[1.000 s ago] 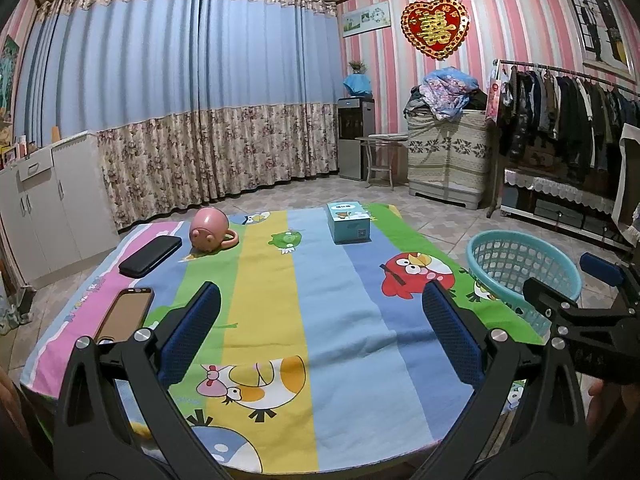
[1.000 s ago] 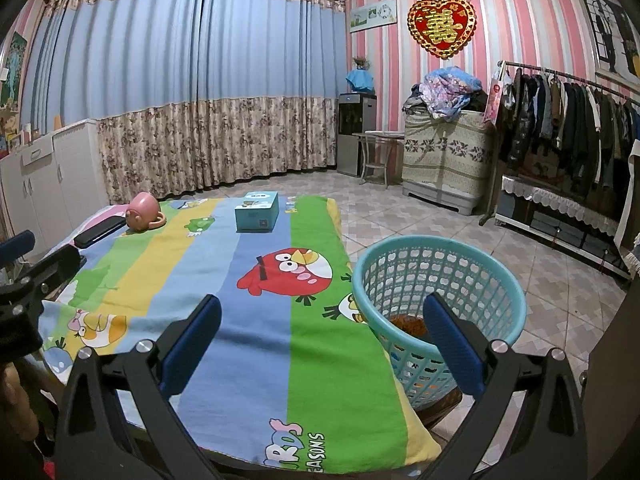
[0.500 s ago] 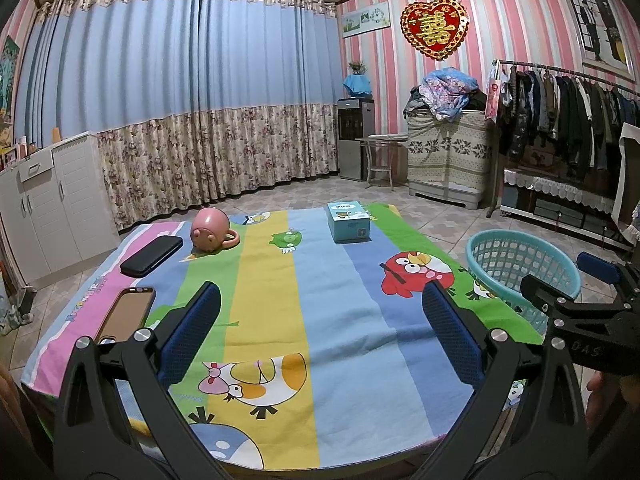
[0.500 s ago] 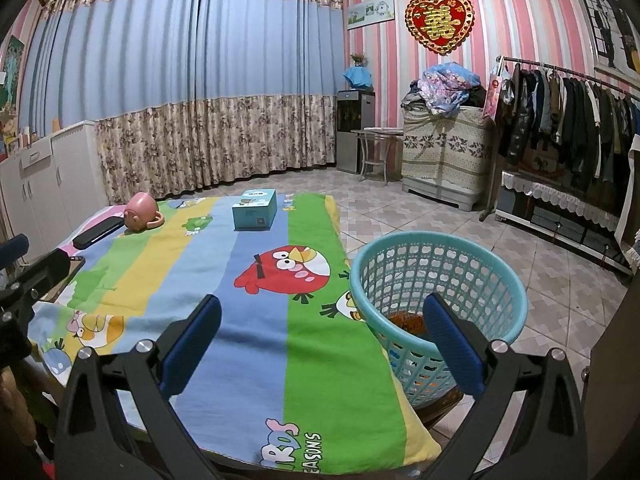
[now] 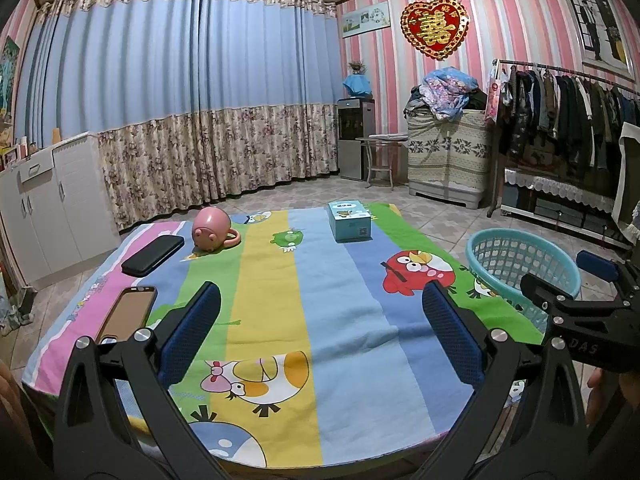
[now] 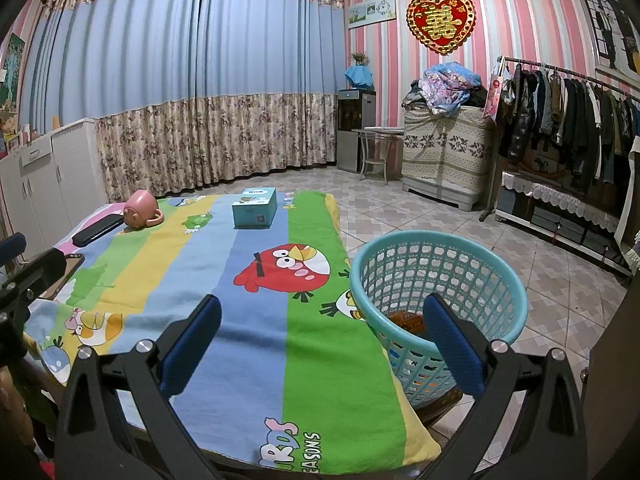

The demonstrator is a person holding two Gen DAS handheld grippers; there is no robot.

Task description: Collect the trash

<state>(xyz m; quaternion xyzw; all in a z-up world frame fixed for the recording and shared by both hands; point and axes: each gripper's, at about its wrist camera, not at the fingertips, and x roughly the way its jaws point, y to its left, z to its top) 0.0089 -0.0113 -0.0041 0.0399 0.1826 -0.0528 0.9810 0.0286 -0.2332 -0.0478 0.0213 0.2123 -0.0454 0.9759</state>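
Trash point(image 6: 408, 322), orange and crinkly, down at the bottom of the blue basket point(image 6: 496, 276). Seen through the basket's holes, just left of the right jaw of the right gripper point(image 6: 320, 320). Not between the jaws, not touching them. Right gripper wide apart, holding nothing, up above the near edge of the cartoon cloth point(image 6: 280, 360). Basket past the right jaw, close to it, standing beside the cloth's right edge.

Left gripper point(image 5: 320, 316) wide apart too, with nothing inside. Only bare striped cloth point(image 5: 340, 320) between its blue pads point(image 5: 192, 332). Basket point(image 5: 520, 264) far off to the right of its right jaw, partly behind the other gripper point(image 5: 576, 288). Cannot see any trash from this side.

Past the left jaw: a brown phone point(image 5: 128, 312) close by, then a black phone point(image 5: 154, 254) farther on. Beyond that, a pink piggy cup point(image 5: 210, 232) lying on its side. Far ahead between the jaws, a little blue box point(image 5: 350, 226) near the cloth's back edge. Same box point(image 6: 256, 208) and cup point(image 6: 140, 210) far ahead and left in the right view.

No loose trash to see on the cloth.
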